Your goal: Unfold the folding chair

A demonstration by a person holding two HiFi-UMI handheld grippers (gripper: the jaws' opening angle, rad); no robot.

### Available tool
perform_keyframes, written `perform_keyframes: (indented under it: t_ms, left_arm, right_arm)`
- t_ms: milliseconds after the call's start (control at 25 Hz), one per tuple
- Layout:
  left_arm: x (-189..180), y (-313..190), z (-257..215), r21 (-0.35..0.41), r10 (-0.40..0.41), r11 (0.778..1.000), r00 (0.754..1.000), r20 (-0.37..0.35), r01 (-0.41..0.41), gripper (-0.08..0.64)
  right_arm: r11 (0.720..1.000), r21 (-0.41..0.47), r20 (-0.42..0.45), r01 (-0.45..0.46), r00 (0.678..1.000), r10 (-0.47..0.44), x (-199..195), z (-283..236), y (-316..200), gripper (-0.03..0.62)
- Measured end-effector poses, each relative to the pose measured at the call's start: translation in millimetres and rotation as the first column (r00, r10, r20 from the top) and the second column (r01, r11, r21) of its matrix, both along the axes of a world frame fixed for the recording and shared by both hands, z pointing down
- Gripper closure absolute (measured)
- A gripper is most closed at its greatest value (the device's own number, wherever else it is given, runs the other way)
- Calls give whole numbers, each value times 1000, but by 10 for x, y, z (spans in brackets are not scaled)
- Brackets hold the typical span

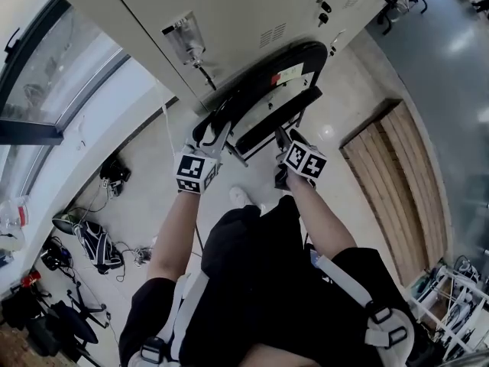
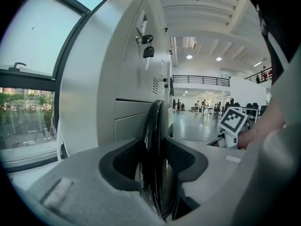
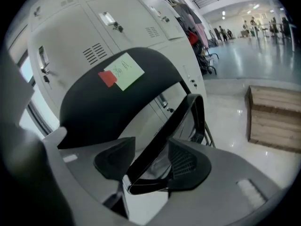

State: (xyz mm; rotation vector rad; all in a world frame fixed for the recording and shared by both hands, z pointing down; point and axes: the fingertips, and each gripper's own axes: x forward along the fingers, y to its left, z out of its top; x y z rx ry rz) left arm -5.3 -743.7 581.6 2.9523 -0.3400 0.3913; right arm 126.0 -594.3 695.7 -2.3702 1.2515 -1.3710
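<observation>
A black folding chair stands folded against the lockers, its backrest point(image 1: 263, 71) uppermost and its seat point(image 1: 276, 117) just below. My left gripper point(image 1: 215, 132) clasps the backrest's left edge; in the left gripper view that edge point(image 2: 155, 135) fills the gap between the pads of the left gripper point(image 2: 155, 163). My right gripper point(image 1: 284, 140) is at the seat's front. In the right gripper view the seat's rim point(image 3: 188, 114) runs slantwise between the jaws of the right gripper point(image 3: 149, 166), which stand open, with a gap at the left pad. The backrest point(image 3: 94, 112) bears a green note point(image 3: 124, 70).
Grey lockers point(image 1: 229, 14) stand right behind the chair, one with keys point(image 2: 147, 51) in its door. A wooden platform point(image 1: 401, 182) lies on the floor to the right. A window point(image 1: 46, 75) is at the left, with cables and bags point(image 1: 92, 243) below it.
</observation>
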Motion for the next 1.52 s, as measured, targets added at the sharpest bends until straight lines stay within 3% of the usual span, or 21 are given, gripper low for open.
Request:
perform_keyframes:
  t_ms: [160,400,520,680,840,920,1120,1280,1520]
  left_arm:
    - [-31,193,-25,-1,13,1000,1000,-17,-13,391]
    - [-46,490,-94,-6,73,997,997,-16,-73,394]
    - [-70,634,-85,-15,86,996,996,-3,-86,397]
    - [-110,779,-101,-11,84,996,996,-10,-84,397]
    - [-91,841,-134,-8,87,996,995,-49,-88,391]
    - [-91,872,-103,-29,106,994,993,-43,-108,390]
    - [34,1017,70,-4,185,983,983,-17,-186,390]
    - [68,1118,54,-81,207,974,977,-56,-211,390]
    - [40,1004,222,-180,113,976,993,-46,-119,391]
  right_arm:
    - [996,-37,129,-84,988,88,6,328,83,338]
    - [986,-30,213,-164,963,166,31,542,54,310]
    - [978,-67,209,-197,956,206,38,641,36,300]
    - [963,-131,188,-233,948,255,19,794,103,362]
    - [963,-99,186,-252,946,266,46,802,140,374]
    - [963,-70,189,-259,945,268,36,804,178,377]
    - [960,-56,215,-273,936,279,4,828,316,383]
    - [963,-31,240,-268,933,268,-20,849,492,387]
    - [950,-33,316,-310,899,304,-79,1063,1191,383]
